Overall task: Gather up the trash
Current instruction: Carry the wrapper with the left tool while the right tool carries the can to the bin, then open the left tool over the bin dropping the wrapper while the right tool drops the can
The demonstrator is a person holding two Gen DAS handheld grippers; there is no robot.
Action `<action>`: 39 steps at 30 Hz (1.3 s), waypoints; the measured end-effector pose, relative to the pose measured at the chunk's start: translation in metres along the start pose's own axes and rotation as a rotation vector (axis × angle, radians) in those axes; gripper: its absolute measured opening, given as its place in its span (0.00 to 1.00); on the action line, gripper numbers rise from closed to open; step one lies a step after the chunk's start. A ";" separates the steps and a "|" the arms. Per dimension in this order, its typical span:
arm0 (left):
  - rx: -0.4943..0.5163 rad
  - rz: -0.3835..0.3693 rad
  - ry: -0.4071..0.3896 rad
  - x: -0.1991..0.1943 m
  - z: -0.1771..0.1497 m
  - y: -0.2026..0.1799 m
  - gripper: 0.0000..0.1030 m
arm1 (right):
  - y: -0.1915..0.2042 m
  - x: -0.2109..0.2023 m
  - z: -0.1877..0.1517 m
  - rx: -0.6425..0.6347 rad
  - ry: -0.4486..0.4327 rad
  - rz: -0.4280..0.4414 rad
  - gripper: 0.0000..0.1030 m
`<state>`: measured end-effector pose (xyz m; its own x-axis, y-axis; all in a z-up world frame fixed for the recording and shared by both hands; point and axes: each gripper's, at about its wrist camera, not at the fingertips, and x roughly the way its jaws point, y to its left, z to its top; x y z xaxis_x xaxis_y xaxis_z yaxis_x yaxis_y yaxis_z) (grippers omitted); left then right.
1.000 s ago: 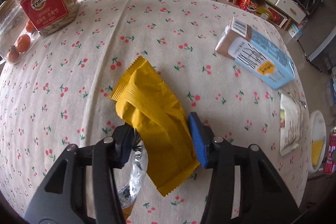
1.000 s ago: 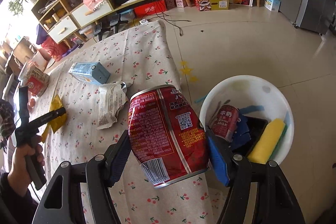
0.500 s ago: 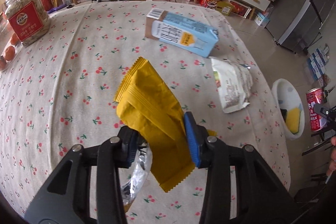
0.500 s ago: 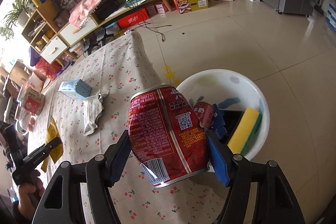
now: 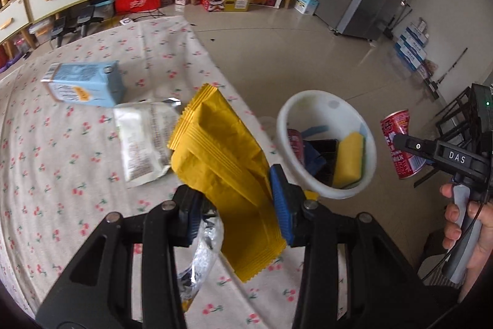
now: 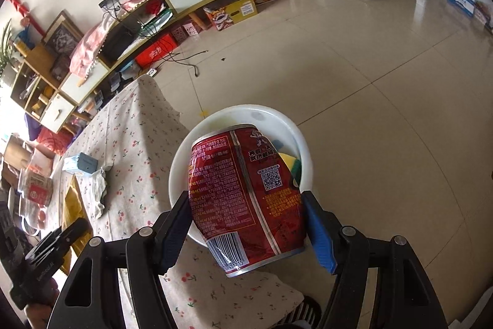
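Open floor [image 6: 385, 76] all around the white basin [image 5: 326, 190], nothing standing over its mouth. Inside, partly filled: yellow sponge [image 5: 349, 159], red can [image 5: 295, 141], dark scraps (far wall bare). On the cloth beside it, blue carton [image 5: 86, 84] and white packet [image 5: 141, 141], lying low, well apart from the rim.

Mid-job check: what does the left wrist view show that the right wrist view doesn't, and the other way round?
Left wrist only: the left gripper shut on the yellow wrapper, a clear plastic scrap below it, and a second red can inside the white bin.

Right wrist only: the right gripper shut on the red can, filling its foreground, barcode and QR code readable.

Both: bin, sponge, blue carton, white packet, cherry tablecloth.
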<state>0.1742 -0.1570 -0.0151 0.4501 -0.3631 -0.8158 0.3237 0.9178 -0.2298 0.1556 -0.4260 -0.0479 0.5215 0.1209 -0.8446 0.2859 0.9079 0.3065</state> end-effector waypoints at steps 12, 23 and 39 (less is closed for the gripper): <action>0.126 -0.050 0.055 0.070 0.027 -0.070 0.42 | -0.036 0.001 0.002 0.065 0.005 -0.017 0.69; 0.140 -0.074 0.042 0.071 0.028 -0.069 0.66 | -0.042 0.005 0.008 0.084 0.007 -0.025 0.69; 0.037 -0.034 0.006 0.018 0.003 0.004 0.78 | 0.003 0.033 0.017 0.025 0.068 0.007 0.69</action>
<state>0.1861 -0.1604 -0.0288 0.4330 -0.3928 -0.8113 0.3696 0.8983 -0.2376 0.1873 -0.4265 -0.0671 0.4683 0.1551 -0.8698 0.3029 0.8966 0.3229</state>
